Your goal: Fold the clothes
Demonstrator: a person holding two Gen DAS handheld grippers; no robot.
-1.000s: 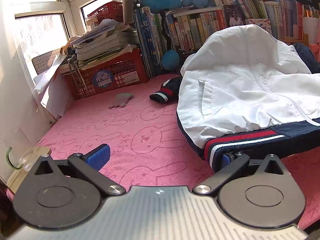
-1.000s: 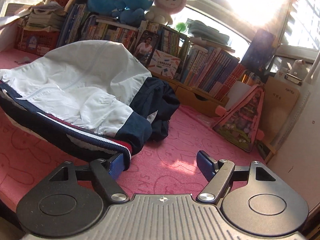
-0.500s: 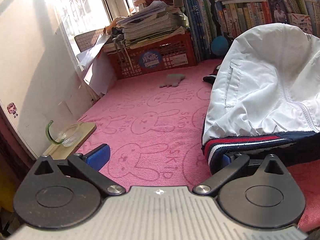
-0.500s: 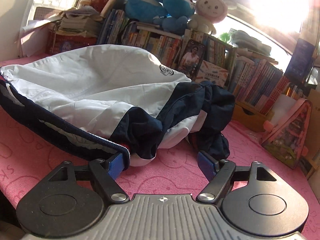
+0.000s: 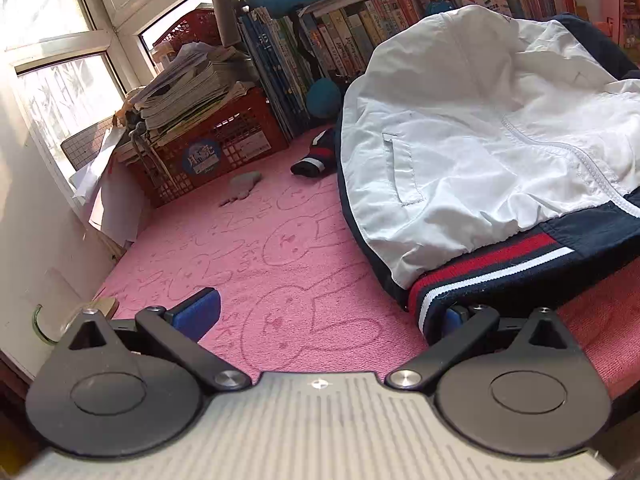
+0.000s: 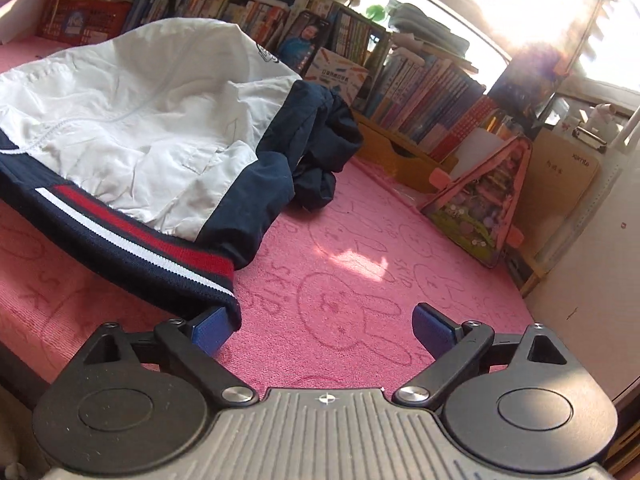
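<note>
- Left wrist view: the left tongs [image 5: 324, 314] stand wide open, gripping nothing; the white-and-navy jacket [image 5: 472, 152] lies on the pink mat [image 5: 256, 248], its striped hem [image 5: 492, 264] draped over the right-hand pad.
- Right wrist view: the right tongs [image 6: 320, 326] are opening, nothing between them; the hem corner [image 6: 216, 276] covers the left pad. The jacket appears laid out, not yet folded; a sleeve or side needs gripping next.
</note>
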